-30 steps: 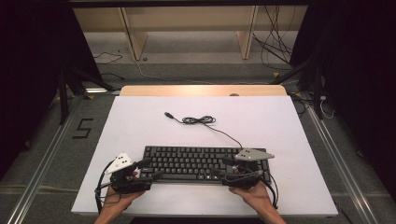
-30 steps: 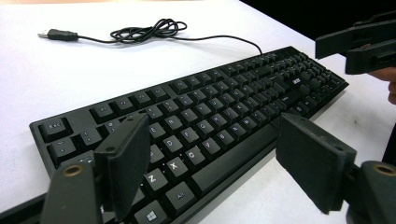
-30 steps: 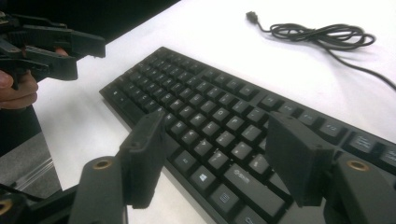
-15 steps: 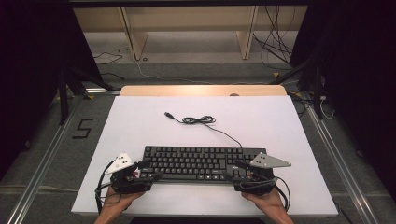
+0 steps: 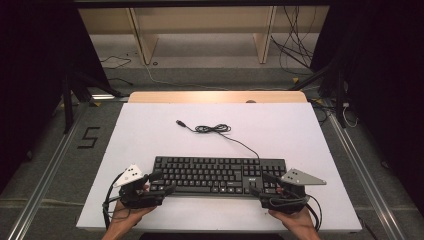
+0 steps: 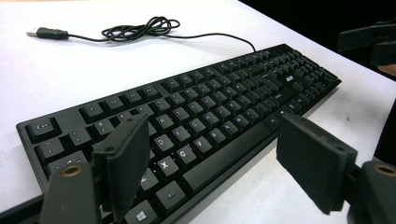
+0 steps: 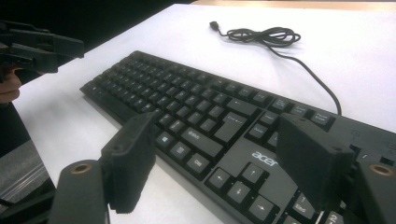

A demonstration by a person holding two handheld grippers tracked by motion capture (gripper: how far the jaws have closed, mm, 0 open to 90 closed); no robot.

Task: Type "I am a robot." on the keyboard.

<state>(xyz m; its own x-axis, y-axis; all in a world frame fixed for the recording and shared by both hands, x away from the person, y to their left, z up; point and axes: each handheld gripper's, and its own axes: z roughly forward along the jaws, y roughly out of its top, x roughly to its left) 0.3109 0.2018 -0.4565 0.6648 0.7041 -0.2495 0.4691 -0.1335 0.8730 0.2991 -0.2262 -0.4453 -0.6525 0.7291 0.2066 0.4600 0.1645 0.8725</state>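
Right tool point(image 5: 265, 186): I have just spread its jaws wide and drawn it off toward the keyboard's right end; nothing clamped, so that end is released. Left tool point(image 5: 159, 186): jaws apart, straddling the near-left corner. Keyboard point(image 5: 218, 174): flat on the tabletop point(image 5: 310, 135), near edge, between both tools.

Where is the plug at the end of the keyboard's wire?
In the high view the plug lies on the white table, behind the keyboard and left of the wire's coiled bundle, far from both grippers.
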